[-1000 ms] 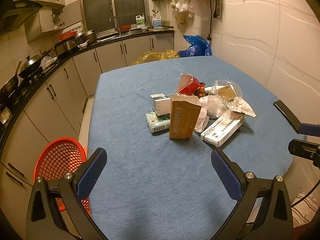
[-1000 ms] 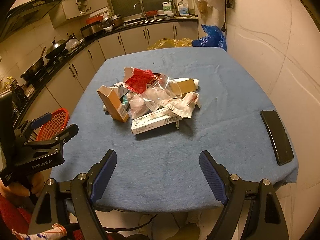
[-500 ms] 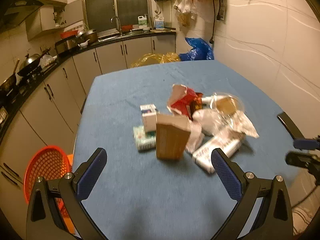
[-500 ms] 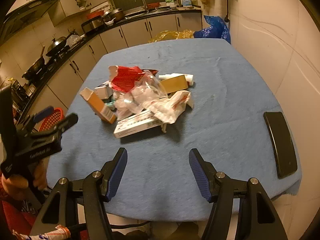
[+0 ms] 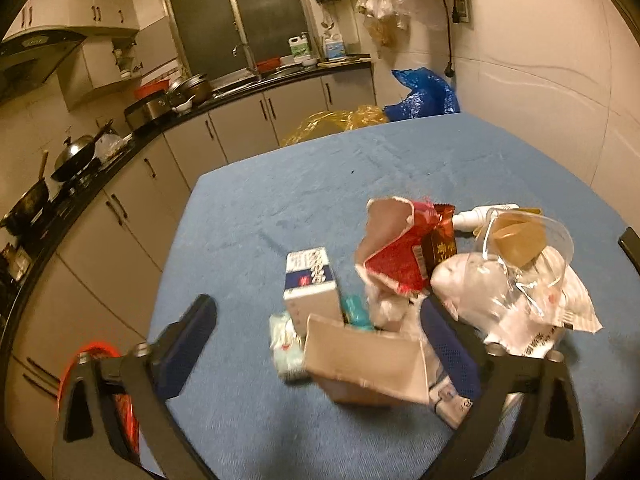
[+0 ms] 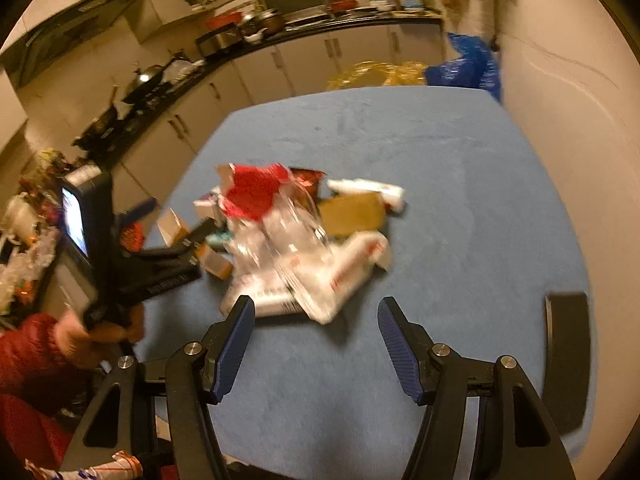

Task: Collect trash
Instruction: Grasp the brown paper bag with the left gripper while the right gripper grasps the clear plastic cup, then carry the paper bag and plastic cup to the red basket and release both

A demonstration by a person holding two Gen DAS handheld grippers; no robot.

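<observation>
Two grippers reach over a blue-covered table (image 5: 280, 208). The left gripper (image 5: 320, 328) is closing its jaws around an upright brown carton (image 5: 360, 360), pads not yet pressing. The right gripper (image 6: 316, 340) hangs open and empty just short of the trash pile (image 6: 296, 240). Likely risk: the flimsy carton tips or knocks neighbouring boxes away from the red basket (image 5: 96, 364).

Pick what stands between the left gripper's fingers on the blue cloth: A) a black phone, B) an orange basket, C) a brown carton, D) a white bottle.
C: in the left wrist view the brown carton stands between the left gripper fingers, whose jaws are closing.
</observation>
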